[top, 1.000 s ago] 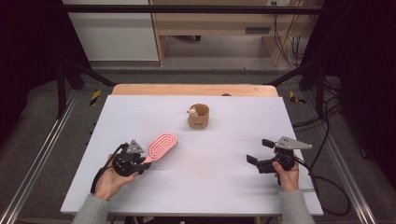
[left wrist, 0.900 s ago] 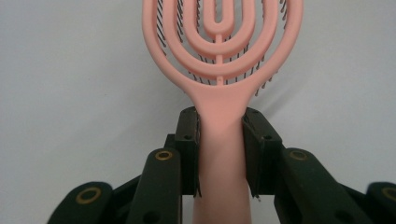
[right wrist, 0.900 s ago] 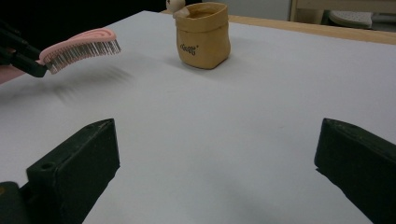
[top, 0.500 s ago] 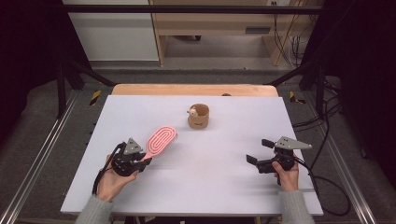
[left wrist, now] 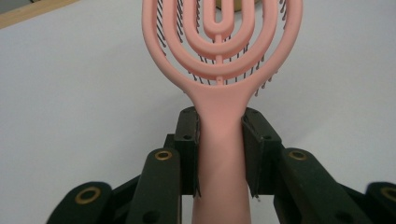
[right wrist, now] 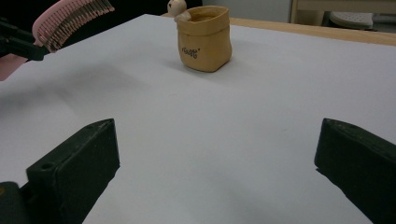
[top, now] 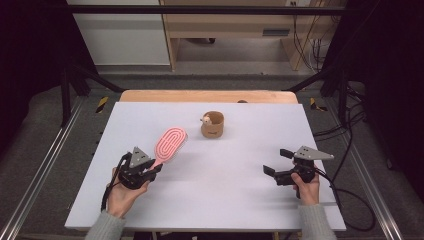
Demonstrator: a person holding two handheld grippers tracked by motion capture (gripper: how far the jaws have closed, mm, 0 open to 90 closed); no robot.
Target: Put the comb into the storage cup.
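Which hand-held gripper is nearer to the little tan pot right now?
Left, by a little. The left hand-held gripper, clamped on the pink hairbrush, sits below-left of the tan pot. The right hand-held gripper, open and empty, sits farther off, below-right.

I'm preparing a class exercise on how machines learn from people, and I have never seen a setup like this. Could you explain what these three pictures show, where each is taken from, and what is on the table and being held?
A person sits at a white table and holds a hand-operated black two-jaw gripper in each hand; there is no robot arm. One picture looks down from above. The other two come from small cameras riding on each gripper, looking along its own jaws.

The left gripper is shut on the handle of a pink plastic hairbrush with a looped oval head, raised off the table with its bristles facing down. The right gripper is open and holds nothing.

Near the middle of the table stands a small tan pouch-shaped pot with a little pale figure at its rim.
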